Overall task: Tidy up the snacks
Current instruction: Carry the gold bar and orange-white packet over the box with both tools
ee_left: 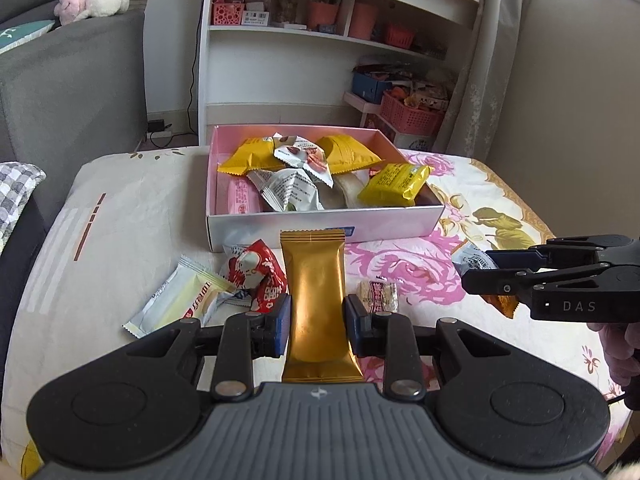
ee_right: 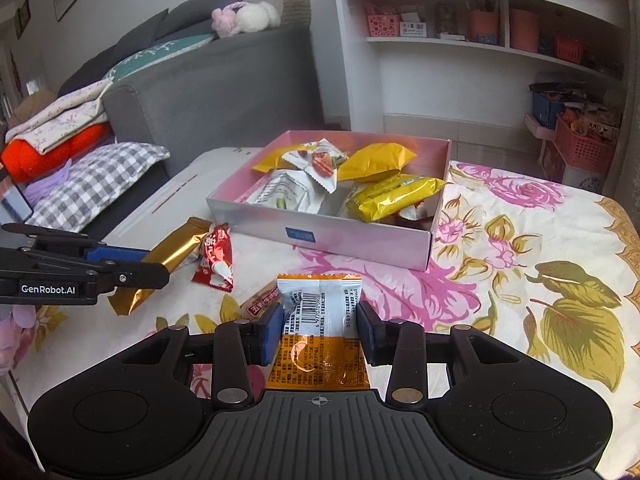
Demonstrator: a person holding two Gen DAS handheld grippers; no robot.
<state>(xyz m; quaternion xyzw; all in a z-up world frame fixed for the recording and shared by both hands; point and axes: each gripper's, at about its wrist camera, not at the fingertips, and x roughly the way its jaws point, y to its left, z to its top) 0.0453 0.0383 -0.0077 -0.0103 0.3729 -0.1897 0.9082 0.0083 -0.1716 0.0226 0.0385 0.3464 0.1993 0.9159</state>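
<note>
My left fingers (ee_left: 317, 320) are clamped narrow on a gold snack bar (ee_left: 316, 304); right fingers (ee_right: 320, 330) pinch an orange-and-white snack packet (ee_right: 320, 320), both lifted over the floral surface (ee_right: 540, 248). Pink box (ee_left: 320, 228) w/ yellow and white packets sits just ahead; red packet (ee_left: 258, 276), pale wafer pack (ee_left: 180, 300) & small candy (ee_left: 378, 294) lie loose in front of it.

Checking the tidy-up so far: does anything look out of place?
Yes. The yellow packet lies tilted over the box's right wall rather than inside. Loose snacks remain on the cloth: red packet, pale wafer, small candy.
</note>
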